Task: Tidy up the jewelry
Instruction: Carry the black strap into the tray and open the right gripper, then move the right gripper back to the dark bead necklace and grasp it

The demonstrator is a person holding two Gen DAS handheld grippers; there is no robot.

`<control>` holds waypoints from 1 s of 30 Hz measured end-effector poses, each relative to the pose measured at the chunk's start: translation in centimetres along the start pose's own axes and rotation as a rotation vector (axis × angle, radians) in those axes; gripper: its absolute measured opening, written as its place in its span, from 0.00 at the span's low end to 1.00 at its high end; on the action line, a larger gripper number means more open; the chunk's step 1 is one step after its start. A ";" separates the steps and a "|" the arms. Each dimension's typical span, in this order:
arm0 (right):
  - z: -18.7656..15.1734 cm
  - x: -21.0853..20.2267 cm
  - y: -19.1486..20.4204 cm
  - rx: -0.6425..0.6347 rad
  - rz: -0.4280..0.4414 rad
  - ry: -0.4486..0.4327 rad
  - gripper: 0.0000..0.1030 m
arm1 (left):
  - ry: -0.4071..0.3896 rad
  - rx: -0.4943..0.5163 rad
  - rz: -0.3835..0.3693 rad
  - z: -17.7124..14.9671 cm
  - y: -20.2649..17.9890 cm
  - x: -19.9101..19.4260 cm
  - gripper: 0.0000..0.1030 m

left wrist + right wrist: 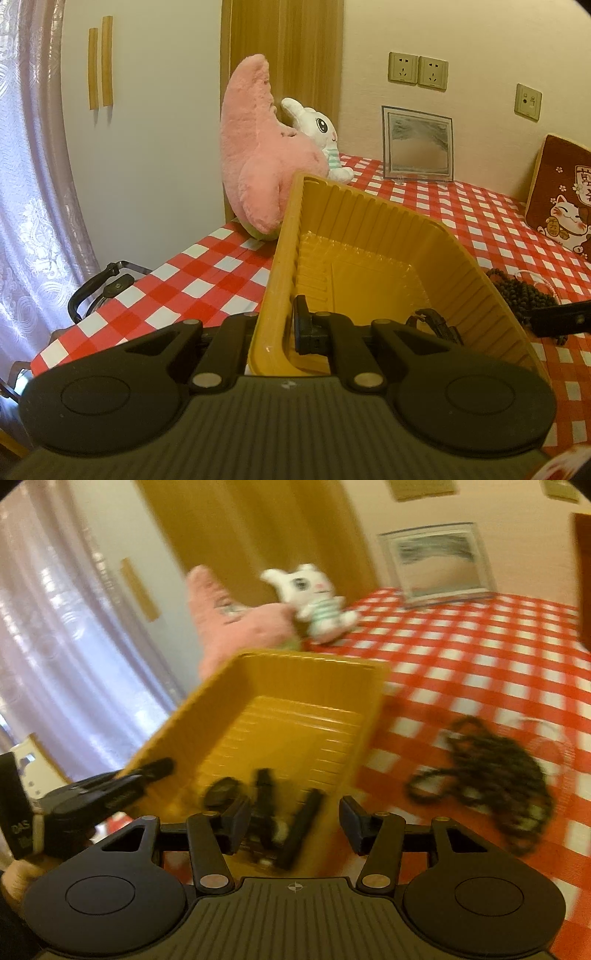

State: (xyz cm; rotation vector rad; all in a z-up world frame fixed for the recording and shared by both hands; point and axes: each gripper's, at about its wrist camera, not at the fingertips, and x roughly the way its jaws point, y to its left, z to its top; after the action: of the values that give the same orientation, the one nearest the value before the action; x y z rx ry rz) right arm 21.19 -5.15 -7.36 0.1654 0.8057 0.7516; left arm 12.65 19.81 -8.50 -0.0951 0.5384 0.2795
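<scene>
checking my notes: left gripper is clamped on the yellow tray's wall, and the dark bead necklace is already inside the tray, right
Not quite. The left gripper is clamped on the yellow tray wall, but the dark bead necklace lies outside it on the checked tablecloth, right of the tray, as the right wrist view shows.

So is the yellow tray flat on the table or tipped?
Tipped. The left tongs clamp the tray's near wall, and its far rim rides high. A watch has slid to its low end.
</scene>
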 end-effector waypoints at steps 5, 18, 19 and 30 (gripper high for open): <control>0.0 -1.9 -2.4 0.051 -0.070 -0.005 0.52 | 0.000 0.002 0.004 0.0 -0.1 0.0 0.07; 0.0 -4.0 -4.4 0.076 -0.145 -0.030 0.52 | 0.000 0.008 0.010 0.0 -0.2 -0.1 0.06; 0.0 -4.0 -4.5 0.075 -0.146 -0.029 0.52 | -0.001 0.007 0.010 0.0 -0.2 -0.1 0.06; 0.1 -4.0 -4.9 0.078 -0.163 -0.025 0.52 | -0.001 0.004 0.011 0.0 -0.1 -0.2 0.06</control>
State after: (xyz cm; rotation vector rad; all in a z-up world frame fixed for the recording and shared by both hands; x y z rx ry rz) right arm 22.15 -11.39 -6.90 0.1766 0.8153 0.5634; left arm 12.56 19.65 -8.40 -0.0878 0.5387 0.2888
